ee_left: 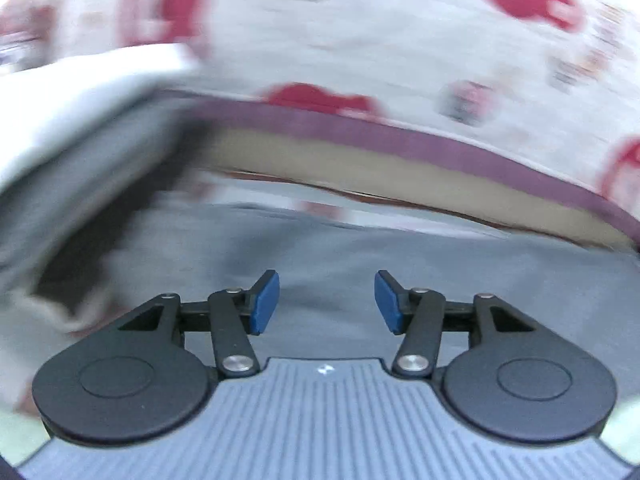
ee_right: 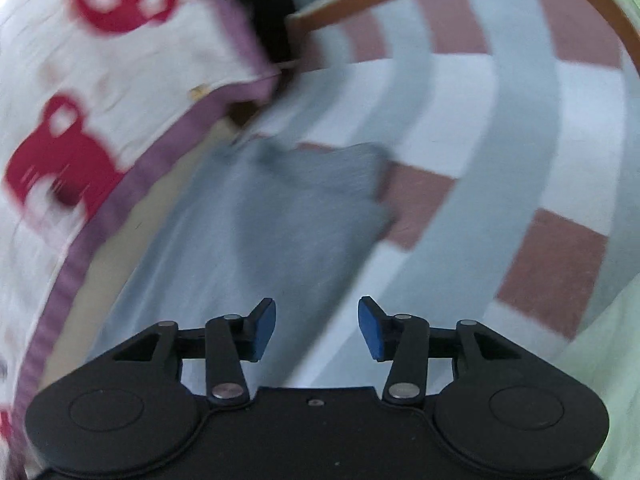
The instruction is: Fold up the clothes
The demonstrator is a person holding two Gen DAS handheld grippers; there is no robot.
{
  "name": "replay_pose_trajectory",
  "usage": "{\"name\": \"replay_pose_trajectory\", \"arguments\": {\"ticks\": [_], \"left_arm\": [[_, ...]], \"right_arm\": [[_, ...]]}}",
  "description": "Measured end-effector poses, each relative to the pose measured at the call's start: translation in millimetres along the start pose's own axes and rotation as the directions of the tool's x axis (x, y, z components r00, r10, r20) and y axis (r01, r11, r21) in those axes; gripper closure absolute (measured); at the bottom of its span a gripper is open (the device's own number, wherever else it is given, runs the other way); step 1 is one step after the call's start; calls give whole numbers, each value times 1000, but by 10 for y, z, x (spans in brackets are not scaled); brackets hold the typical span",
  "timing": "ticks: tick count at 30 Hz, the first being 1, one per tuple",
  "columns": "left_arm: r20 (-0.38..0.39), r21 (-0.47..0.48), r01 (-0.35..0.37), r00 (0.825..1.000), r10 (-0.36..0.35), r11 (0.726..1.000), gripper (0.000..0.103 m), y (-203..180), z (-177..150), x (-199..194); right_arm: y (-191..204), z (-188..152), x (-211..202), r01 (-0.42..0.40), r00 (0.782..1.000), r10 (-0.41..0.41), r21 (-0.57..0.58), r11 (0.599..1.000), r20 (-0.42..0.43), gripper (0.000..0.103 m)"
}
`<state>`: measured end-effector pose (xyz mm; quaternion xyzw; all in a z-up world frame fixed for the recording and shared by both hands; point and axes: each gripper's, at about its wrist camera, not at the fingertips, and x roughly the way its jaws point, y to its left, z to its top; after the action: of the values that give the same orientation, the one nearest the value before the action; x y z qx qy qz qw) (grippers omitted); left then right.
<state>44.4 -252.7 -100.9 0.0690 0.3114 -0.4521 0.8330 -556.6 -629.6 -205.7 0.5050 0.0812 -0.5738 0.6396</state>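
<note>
The grey garment (ee_right: pixel 288 216) is judged soft, light and limp, best pinched at its 12 o'clock corner; both the left gripper (ee_left: pixel 327 302) and right gripper (ee_right: pixel 317 328) are seen released, nothing grasped.

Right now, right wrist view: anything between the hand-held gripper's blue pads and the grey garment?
Nothing. The right hand-held gripper is open and empty, and the grey garment lies straight ahead with no object in the way. The right wrist view shows this, though blurred.

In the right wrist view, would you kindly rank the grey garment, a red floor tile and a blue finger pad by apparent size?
1. Grey garment
2. Red floor tile
3. Blue finger pad, though it sits nearest the camera, which enlarges it.
</note>
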Motion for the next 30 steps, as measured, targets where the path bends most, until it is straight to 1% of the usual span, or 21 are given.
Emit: {"name": "replay_pose_trajectory", "arguments": {"ticks": [2,3,4,6,8,9,10,11,12,13,14,15,18,19,20,21,23,26,28,30], "left_arm": [[-53,84,98,994,-93,992,51,-315,17,99],[-82,123,131,989,-122,984,51,-462,6,147],[-111,149,157,984,-141,976,51,-571,-32,183],[-173,171,216,967,-186,961,51,-732,-136,257],[-212,172,242,956,-204,955,51,-753,-258,314],[-228,173,250,951,-209,953,51,-750,-322,335],[-243,182,250,949,-203,951,51,-749,-376,355],[-250,203,241,950,-188,949,51,-755,-406,373],[-248,222,233,953,-176,947,51,-766,-420,377],[-241,238,224,956,-166,945,51,-773,-432,364],[-236,246,222,958,-164,944,51,-777,-436,353],[-233,244,227,957,-170,943,51,-776,-430,346],[-226,241,242,956,-188,940,51,-789,-418,339],[-227,246,246,955,-191,937,51,-816,-421,362],[-232,253,250,954,-192,934,51,-836,-434,374],[-241,263,256,951,-193,930,51,-851,-457,371],[-262,283,273,944,-199,920,51,-894,-512,357],[-287,312,291,936,-203,904,51,-953,-575,342],[-303,325,303,931,-204,896,50,-986,-607,342],[-319,321,312,924,-208,894,50,-996,-622,364]], "right_arm": [[-59,60,126,4,1000,-4,20,1000,18,50],[-65,65,176,9,999,-9,9,1000,32,50],[-43,40,211,18,998,-16,-29,999,53,50],[1,-13,274,37,995,-28,-95,995,96,50],[8,-41,313,40,990,-24,-113,993,140,50],[37,-30,351,39,989,-19,-131,991,148,54],[70,-5,395,42,989,-19,-156,987,144,65],[106,43,444,53,992,-31,-188,981,119,94],[165,102,464,70,993,-48,-217,974,103,94],[253,159,440,75,992,-48,-251,965,113,94],[371,214,387,65,991,-26,-299,952,131,95],[523,272,315,56,989,-1,-361,931,151,95],[1014,455,96,18,978,94,-529,848,184,97],[1148,507,18,10,974,120,-565,825,193,97],[1247,549,-68,8,969,139,-584,811,206,98],[1300,575,-128,15,966,141,-592,806,216,98],[1239,574,-155,53,970,94,-572,818,224,99],[877,479,-36,132,977,-25,-503,854,212,101],[617,392,69,189,974,-103,-476,859,202,102],[355,303,172,243,966,-173,-451,859,192,103]]}}
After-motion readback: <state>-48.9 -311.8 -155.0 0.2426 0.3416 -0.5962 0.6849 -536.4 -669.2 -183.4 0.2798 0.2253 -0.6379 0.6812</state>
